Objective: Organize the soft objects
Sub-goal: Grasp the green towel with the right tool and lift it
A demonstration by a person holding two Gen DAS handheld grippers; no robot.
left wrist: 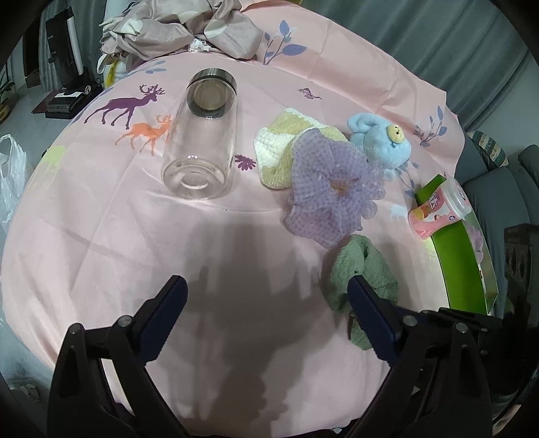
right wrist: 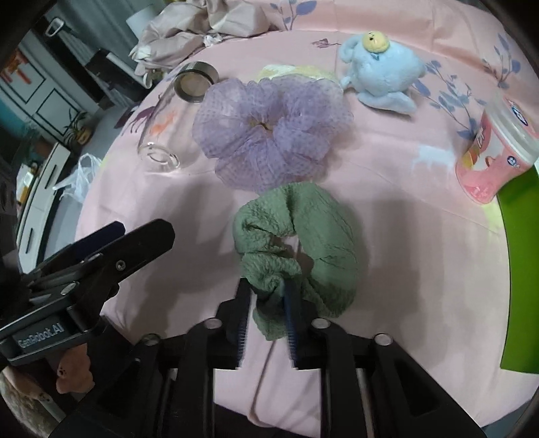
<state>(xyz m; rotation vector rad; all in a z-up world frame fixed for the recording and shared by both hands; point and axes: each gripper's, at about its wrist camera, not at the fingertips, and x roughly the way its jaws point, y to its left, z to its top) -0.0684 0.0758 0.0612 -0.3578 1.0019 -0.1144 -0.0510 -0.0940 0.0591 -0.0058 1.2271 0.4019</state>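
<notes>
A green scrunchie (right wrist: 303, 242) lies on the pink cloth; my right gripper (right wrist: 267, 289) is shut on its near edge. It also shows in the left wrist view (left wrist: 363, 269), partly behind my right fingertip. A purple mesh scrunchie (right wrist: 269, 131) (left wrist: 331, 188) lies just beyond it, overlapping a yellow-white knitted cloth (left wrist: 279, 145). A blue plush toy (right wrist: 384, 74) (left wrist: 384, 141) sits behind. My left gripper (left wrist: 266, 286) is open and empty over bare cloth, left of the green scrunchie.
A clear glass jar (left wrist: 202, 138) with a metal lid lies on its side at the back left. A pink cup (right wrist: 495, 151) leans on a green box (right wrist: 522, 269) at the right edge. Crumpled fabric (left wrist: 182, 30) is piled at the back.
</notes>
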